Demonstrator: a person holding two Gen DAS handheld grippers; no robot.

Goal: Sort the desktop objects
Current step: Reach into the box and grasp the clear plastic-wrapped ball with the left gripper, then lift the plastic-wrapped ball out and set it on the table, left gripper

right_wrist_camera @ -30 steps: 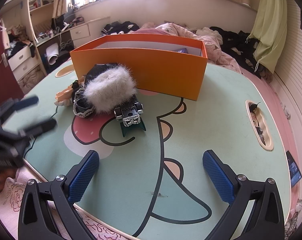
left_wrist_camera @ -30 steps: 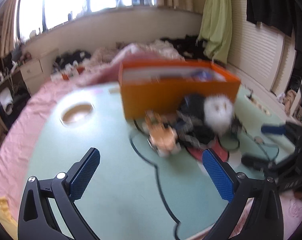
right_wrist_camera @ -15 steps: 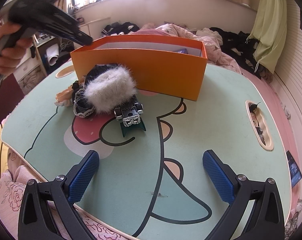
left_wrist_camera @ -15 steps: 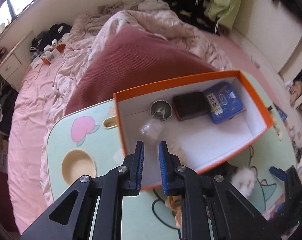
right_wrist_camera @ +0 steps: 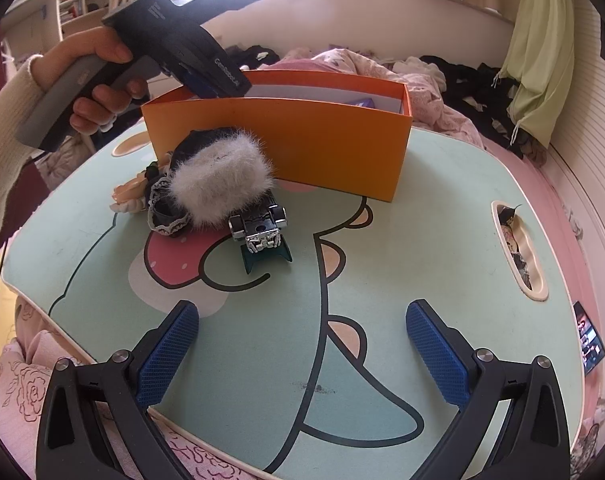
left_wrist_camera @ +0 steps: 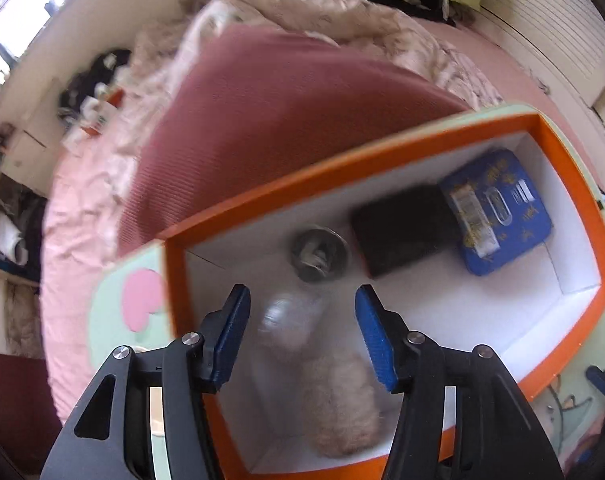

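My left gripper [left_wrist_camera: 302,332] hangs over the left end of the orange box [left_wrist_camera: 342,172], pointing steeply down, its jaws opening. Below and between them a pale fluffy thing [left_wrist_camera: 342,400] with a clear part [left_wrist_camera: 286,316] shows blurred inside the box, free of the pads. Further along the box are a round metal tin [left_wrist_camera: 319,256], a black case [left_wrist_camera: 406,236] and a blue pack [left_wrist_camera: 498,212]. My right gripper [right_wrist_camera: 302,348] stands open and empty above the table's near edge. In front of the orange box [right_wrist_camera: 302,140] lie a white furry band [right_wrist_camera: 222,180], a toy car [right_wrist_camera: 258,224] and a green clip [right_wrist_camera: 266,256].
A hand [right_wrist_camera: 98,80] holds the left gripper [right_wrist_camera: 206,84] at the box's left corner. A beige hair clip [right_wrist_camera: 130,196] and a lace band [right_wrist_camera: 162,216] lie left of the pile. The green cartoon table [right_wrist_camera: 422,240] sits on a bed with a pink quilt [left_wrist_camera: 82,184].
The left gripper left the table, shut over the box with the fluffy thing, and now its jaws have parted with that thing loose below. The right gripper stayed still.
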